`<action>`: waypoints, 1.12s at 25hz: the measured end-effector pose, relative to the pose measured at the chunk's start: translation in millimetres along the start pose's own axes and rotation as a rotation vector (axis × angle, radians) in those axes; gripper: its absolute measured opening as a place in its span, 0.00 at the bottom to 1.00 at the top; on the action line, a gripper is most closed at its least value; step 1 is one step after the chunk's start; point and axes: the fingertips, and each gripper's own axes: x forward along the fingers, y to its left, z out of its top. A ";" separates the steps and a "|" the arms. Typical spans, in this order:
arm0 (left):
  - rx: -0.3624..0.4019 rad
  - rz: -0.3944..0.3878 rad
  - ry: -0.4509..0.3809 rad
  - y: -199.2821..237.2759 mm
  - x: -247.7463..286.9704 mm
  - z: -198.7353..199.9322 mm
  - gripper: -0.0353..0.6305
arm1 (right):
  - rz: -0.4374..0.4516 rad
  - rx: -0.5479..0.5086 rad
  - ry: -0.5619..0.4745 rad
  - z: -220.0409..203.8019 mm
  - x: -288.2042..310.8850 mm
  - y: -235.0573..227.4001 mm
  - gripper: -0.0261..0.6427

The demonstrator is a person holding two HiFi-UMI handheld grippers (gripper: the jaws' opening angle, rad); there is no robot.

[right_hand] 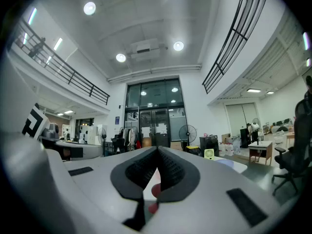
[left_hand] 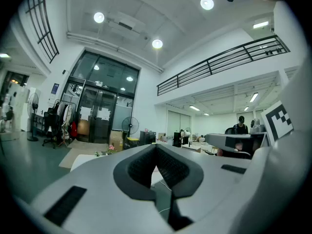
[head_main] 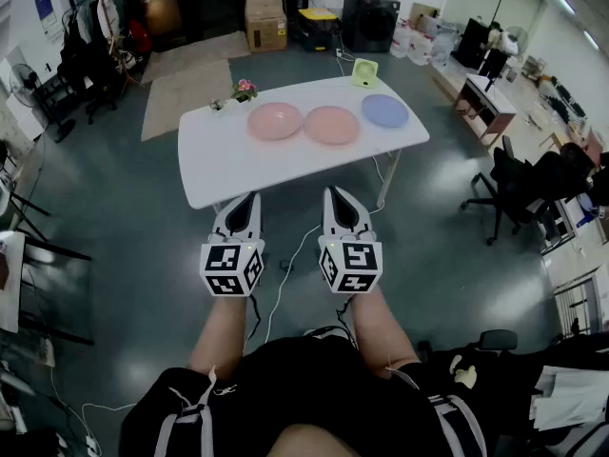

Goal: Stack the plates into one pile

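Note:
Three plates lie in a row on a white table [head_main: 219,160] ahead of me: a pink plate [head_main: 274,121] at left, a second pink plate [head_main: 331,125] in the middle and a blue plate [head_main: 384,110] at right. My left gripper [head_main: 243,201] and right gripper [head_main: 337,198] are held level side by side, short of the table's near edge and apart from the plates. Both have their jaws shut with nothing between them. In the left gripper view the left gripper [left_hand: 156,146] meets at its tips, and the right gripper [right_hand: 158,149] does the same in the right gripper view.
A small flower pot [head_main: 245,89] stands at the table's far left and a green box [head_main: 364,71] at its far edge. A cable [head_main: 285,272] runs over the floor under me. Office chairs [head_main: 519,184] stand at right, cardboard boxes [head_main: 265,21] and racks beyond the table.

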 end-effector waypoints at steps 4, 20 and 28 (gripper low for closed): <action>0.005 -0.009 0.005 -10.0 1.8 -5.4 0.07 | 0.002 0.026 -0.007 -3.3 -4.7 -6.5 0.06; 0.009 0.030 0.006 -34.3 33.2 -14.8 0.07 | 0.053 0.026 0.008 -12.4 9.2 -45.8 0.06; 0.002 0.024 0.021 -43.9 74.9 -32.7 0.07 | 0.055 0.023 0.011 -24.6 36.7 -81.5 0.06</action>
